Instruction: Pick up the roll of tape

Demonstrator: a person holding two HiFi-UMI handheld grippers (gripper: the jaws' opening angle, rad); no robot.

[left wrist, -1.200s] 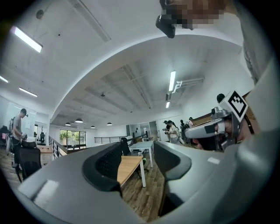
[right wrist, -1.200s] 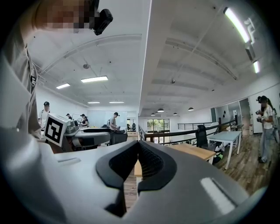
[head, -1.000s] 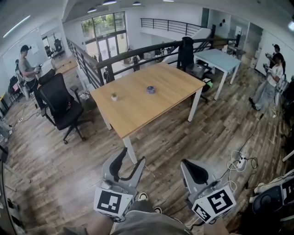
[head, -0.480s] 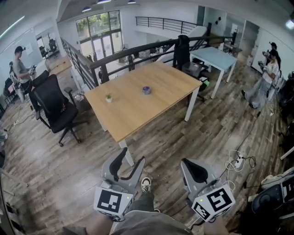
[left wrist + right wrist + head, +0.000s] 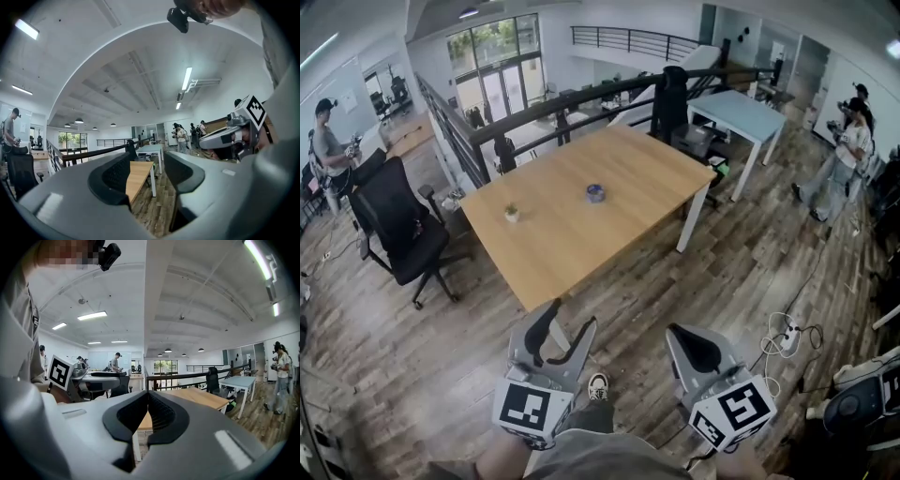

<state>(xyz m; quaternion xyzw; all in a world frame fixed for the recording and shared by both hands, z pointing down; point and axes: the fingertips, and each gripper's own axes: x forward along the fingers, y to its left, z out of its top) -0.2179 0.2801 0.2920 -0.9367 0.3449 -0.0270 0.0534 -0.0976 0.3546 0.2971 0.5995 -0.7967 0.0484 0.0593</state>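
The roll of tape [image 5: 594, 193], small and blue-grey, lies flat near the middle of the wooden table [image 5: 581, 244] in the head view. Both grippers hang low over the floor in front of the table's near corner, well short of the tape. My left gripper [image 5: 572, 317] [image 5: 145, 164] is open, and the table and floor show through the gap between its jaws. My right gripper [image 5: 677, 332] [image 5: 148, 399] is shut, with its pads meeting and nothing between them. The tape does not show in either gripper view.
A tiny potted plant [image 5: 513, 214] stands on the table's left part. A black office chair [image 5: 394, 225] sits left of the table, a railing [image 5: 562, 108] and a pale blue table [image 5: 741, 112] behind it. Cables and a power strip [image 5: 787, 337] lie on the floor at right. People stand far left [image 5: 326, 141] and far right [image 5: 848, 150].
The table has come closer and slid left and down in the head view as the person walks towards it. Both grippers keep their pose and state.
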